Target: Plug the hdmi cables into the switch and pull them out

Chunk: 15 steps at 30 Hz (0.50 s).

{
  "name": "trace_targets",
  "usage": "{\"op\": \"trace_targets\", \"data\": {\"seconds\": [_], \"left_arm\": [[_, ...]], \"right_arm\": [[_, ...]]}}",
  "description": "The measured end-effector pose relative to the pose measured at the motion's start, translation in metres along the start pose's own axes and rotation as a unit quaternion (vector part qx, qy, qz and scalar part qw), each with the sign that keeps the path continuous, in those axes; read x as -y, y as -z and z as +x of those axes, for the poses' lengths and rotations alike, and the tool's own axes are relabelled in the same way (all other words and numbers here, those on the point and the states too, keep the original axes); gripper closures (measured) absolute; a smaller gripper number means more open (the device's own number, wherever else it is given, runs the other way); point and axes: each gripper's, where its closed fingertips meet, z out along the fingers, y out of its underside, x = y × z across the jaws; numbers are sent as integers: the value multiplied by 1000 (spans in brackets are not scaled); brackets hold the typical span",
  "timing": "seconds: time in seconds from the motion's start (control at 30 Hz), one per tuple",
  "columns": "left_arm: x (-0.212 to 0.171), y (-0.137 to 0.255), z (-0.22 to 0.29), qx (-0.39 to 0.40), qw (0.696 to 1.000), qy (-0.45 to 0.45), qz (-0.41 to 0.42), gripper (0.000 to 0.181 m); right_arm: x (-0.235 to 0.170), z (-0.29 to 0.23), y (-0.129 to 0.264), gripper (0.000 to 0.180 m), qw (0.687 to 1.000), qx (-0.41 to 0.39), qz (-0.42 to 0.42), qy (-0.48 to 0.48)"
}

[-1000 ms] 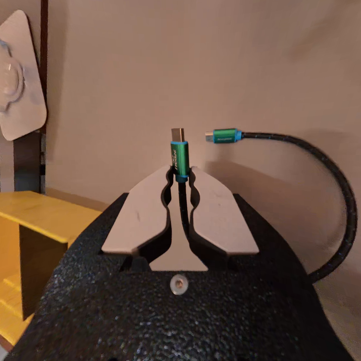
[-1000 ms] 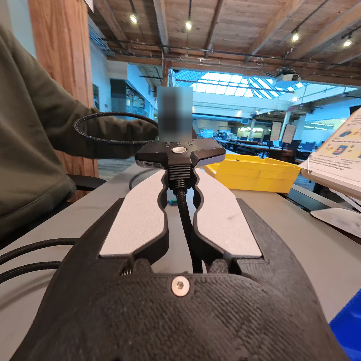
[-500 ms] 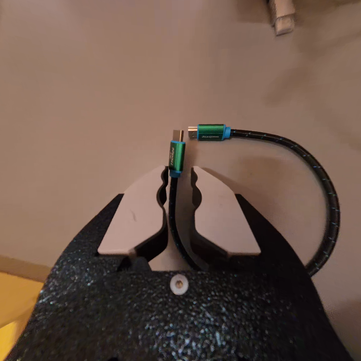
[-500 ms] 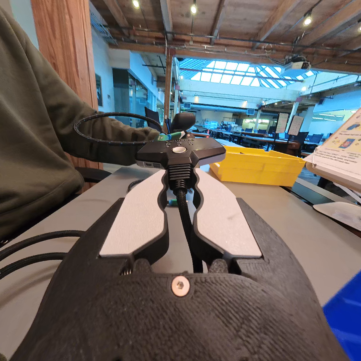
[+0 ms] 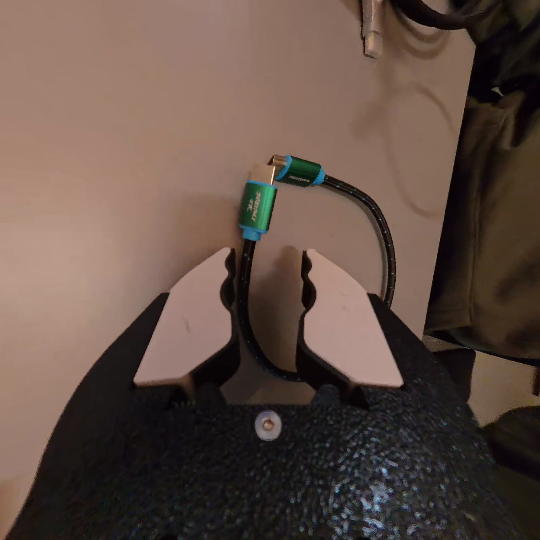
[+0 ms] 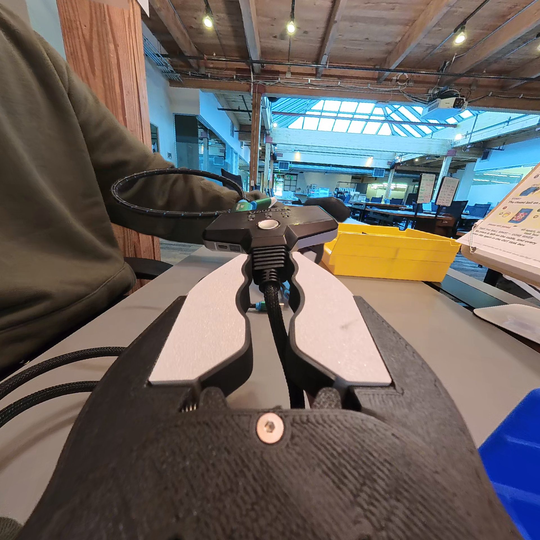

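Observation:
In the left wrist view my left gripper [image 5: 267,254] is open. A black braided HDMI cable [image 5: 245,306] runs loose between the jaws and leans on the left finger [image 5: 201,309]. Its green plug [image 5: 257,210] lies just past the tips and touches the cable's second green plug [image 5: 298,175] on the grey table [image 5: 117,146]. In the right wrist view my right gripper [image 6: 268,257] is shut on the ribbed neck of the black HDMI switch [image 6: 270,229] and holds it above the table. The green plugs [image 6: 248,204] and cable loop [image 6: 175,193] show behind the switch.
A yellow bin [image 6: 388,251] stands behind the switch on the right. A printed sheet [image 6: 508,225] and a blue object [image 6: 514,455] are at the right edge. Black cables [image 6: 58,368] lie at the left beside a person's dark green sleeve [image 6: 58,175]. Dark clothing [image 5: 496,204] borders the table's right edge.
My left gripper has opened and let go of the green plug, which now lies past the fingertips against the second plug. My right gripper still holds the switch, nearly still.

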Motion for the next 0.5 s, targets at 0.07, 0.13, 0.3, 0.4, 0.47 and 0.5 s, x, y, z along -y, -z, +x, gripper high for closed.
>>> {"op": "trace_targets", "data": {"seconds": [0.07,0.13,0.3,0.4,0.47,0.5], "left_arm": [[6,-1,-3,-12,1000,7,-12,139],[11,-2,-2,-43,999,23,-24,140],[19,-6,6,-129,988,58,-56,141],[19,-8,8,-152,985,42,-69,146],[18,-10,7,-157,984,36,-71,151],[17,-11,7,-157,984,32,-71,155]], "right_arm": [[0,0,0,157,1000,0,0,-1],[0,0,0,157,1000,0,1,-2],[0,0,0,157,1000,1,0,-2],[1,0,1,157,1000,2,3,-2],[1,1,1,157,1000,0,5,-3],[1,1,1,157,1000,1,5,-4]]}}
